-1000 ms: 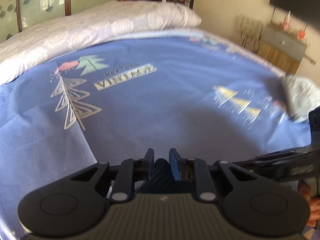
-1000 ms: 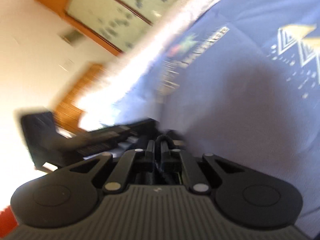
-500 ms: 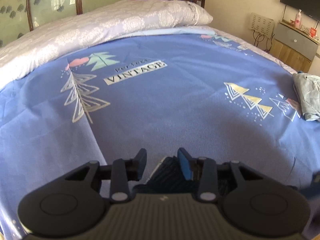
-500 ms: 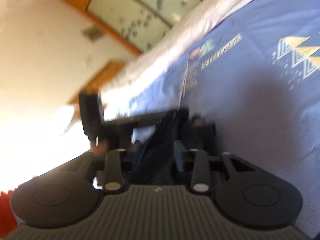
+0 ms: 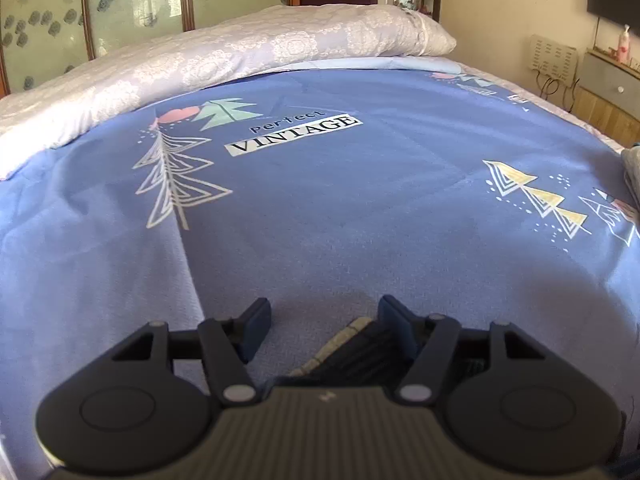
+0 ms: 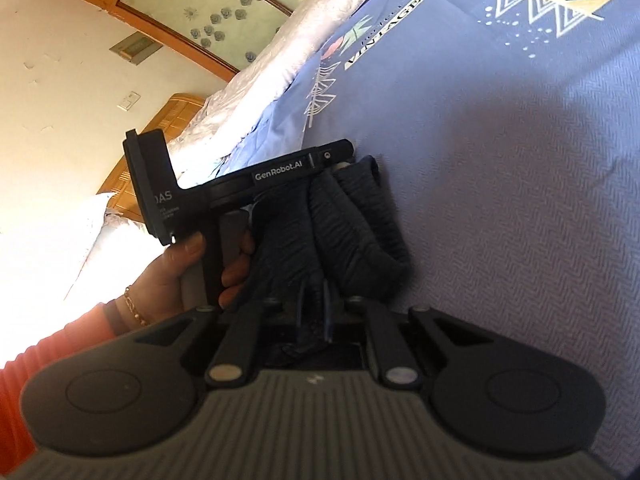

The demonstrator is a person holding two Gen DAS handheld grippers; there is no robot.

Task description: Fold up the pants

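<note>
The dark navy ribbed pants (image 6: 352, 232) lie bunched on the blue bedsheet (image 5: 360, 208). In the left wrist view a piece of them (image 5: 360, 354) shows low between the fingers, against the right finger. My left gripper (image 5: 324, 320) is open and holds nothing; it also shows in the right wrist view (image 6: 340, 160), its tip at the pants' far end. My right gripper (image 6: 316, 308) has its jaws spread, with the pants' near end lying between them; its fingertips are hidden by the cloth.
A white quilt and pillow (image 5: 248, 52) lie along the far side of the bed. A light grey garment (image 5: 632, 164) sits at the bed's right edge. A cabinet (image 5: 608, 92) stands by the right wall. A hand in an orange sleeve (image 6: 176, 276) holds the left gripper.
Both grippers were shut on the pants a second ago and have opened wide. The pants dropped onto the sheet. The left gripper moved down and back from them.
</note>
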